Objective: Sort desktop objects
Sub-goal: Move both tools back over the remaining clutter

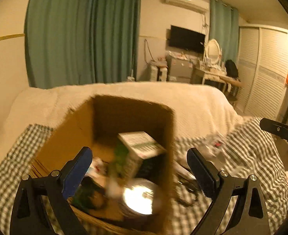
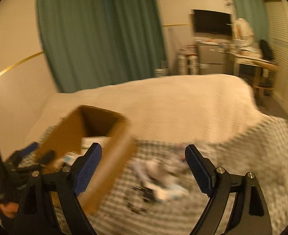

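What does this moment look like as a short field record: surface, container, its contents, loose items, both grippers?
surface: checked cloth beside a cream bedspread
container: open cardboard box standing on the cloth
contents: white printed carton, shiny round tin, other items too blurred to name
loose items: small clutter on the cloth to the right of the box, blurred
left gripper: open, empty, over the box
right gripper: open, empty, over the clutter
image quality: motion blur in both views

Checked cloth (image 1: pixel 251 156) bears cardboard box (image 1: pixel 81 129); beside it, seemingly, blurred clutter (image 2: pixel 163 170).
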Tool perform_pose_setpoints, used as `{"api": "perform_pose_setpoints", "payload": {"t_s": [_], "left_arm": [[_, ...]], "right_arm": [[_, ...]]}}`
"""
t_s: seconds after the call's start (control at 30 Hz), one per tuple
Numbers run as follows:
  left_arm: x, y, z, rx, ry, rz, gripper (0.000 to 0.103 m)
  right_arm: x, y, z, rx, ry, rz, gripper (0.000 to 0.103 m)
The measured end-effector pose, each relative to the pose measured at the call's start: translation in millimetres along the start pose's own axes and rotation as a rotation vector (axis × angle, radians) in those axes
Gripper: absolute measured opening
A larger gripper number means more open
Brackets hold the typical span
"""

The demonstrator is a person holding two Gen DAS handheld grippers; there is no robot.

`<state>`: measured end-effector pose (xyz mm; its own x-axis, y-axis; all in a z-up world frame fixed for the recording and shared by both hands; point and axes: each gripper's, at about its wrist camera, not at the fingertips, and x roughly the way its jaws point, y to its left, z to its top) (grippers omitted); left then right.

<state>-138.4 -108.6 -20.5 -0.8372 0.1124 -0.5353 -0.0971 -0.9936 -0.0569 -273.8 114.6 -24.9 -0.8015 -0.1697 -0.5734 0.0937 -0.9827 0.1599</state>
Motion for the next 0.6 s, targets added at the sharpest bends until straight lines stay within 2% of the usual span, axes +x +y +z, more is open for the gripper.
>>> {"api": "perform_pose_setpoints", "payload": {"t_s": [0.17,0.37,0.47,0.57,0.6], "left_arm": [[2,-64,-23,0.020,0.057,-0.089,0.100],[38,-107,-66,0.062,0.171,-0.058,0.100],[53,-130,-81,0.214,0.139,0.099,0.100],[66,-145,-93,0.307,0.139,0.208,0.101],[67,-148,-95,0.318,0.137,0.219,0.101]], "right_arm": [[-13,-50,-26,0.082,0.009,-0.037,0.087],[-22,-79,-54,0.096,0.010,-0.047,0.087],[-18,-89,-60,0.100,0.017,-0.023,0.087],[-11,-93,-66,0.103,0.023,-0.001,0.087],[-8,-94,-68,0.102,0.030,0.006,0.087]]}}
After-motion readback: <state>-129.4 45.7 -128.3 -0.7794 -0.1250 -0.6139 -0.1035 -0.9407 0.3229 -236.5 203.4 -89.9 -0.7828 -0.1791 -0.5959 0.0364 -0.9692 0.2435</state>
